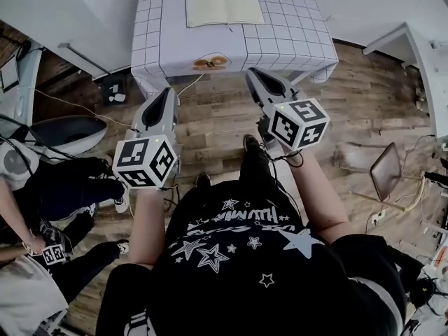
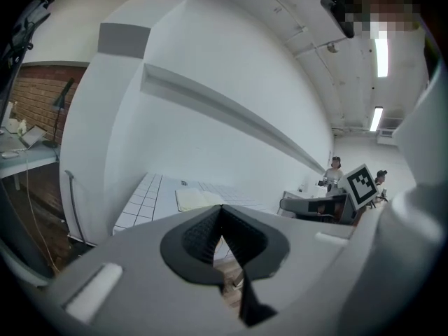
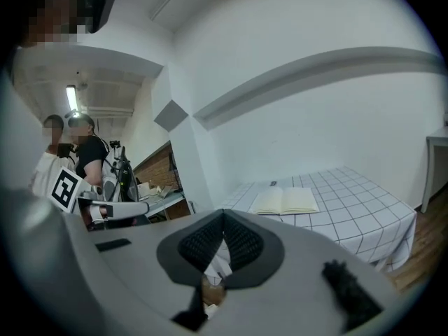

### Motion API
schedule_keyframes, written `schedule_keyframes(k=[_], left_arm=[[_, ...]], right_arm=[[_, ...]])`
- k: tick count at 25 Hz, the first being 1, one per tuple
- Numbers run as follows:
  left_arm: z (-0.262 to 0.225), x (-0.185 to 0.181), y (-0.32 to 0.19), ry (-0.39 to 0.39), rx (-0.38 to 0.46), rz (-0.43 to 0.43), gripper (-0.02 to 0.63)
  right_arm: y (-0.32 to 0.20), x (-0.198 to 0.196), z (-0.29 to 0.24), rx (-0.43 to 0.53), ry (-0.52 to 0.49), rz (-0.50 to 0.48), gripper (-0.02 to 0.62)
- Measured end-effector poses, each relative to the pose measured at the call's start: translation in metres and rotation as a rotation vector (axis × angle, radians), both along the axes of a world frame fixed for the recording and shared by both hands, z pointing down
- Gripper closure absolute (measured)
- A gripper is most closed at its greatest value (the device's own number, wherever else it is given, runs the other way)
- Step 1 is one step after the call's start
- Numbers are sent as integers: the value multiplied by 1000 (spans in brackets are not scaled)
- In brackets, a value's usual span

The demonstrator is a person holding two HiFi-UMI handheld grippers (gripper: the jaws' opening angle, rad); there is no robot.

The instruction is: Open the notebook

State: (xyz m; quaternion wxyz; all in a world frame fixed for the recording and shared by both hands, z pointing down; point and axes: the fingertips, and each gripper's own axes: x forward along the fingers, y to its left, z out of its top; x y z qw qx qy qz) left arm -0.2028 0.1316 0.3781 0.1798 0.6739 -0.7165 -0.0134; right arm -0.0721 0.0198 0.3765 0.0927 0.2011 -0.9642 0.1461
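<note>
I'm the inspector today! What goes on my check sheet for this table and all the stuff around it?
Surface: table with a white checked cloth.
Job's things: notebook lies open and flat, towards the table's far side.
Clutter: small orange patch on the cloth's front edge; cannot tell what it is.
Grippers: left gripper and right gripper both shut, empty, short of the table.
Cables: loose cables on the floor at left.
Surroundings: wooden floor, chair at right, another person at left.

Notebook [image 1: 224, 6] sits on the table [image 1: 280, 37], dead ahead at 12 o'clock. Both grippers are short of the table: left gripper [image 1: 168, 91] at 11, right gripper [image 1: 254, 73] at 1.
</note>
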Motion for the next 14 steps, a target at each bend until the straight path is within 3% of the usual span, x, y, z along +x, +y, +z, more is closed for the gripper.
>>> schedule_keyframes(k=[7,14], left_arm=[[-10,1,24,1,35,78,597],[-14,-11,41,-12,42,91,597]], right_arm=[[37,6,-10,22,-2,66,580],[60,-4,-18,48,8,67,580]])
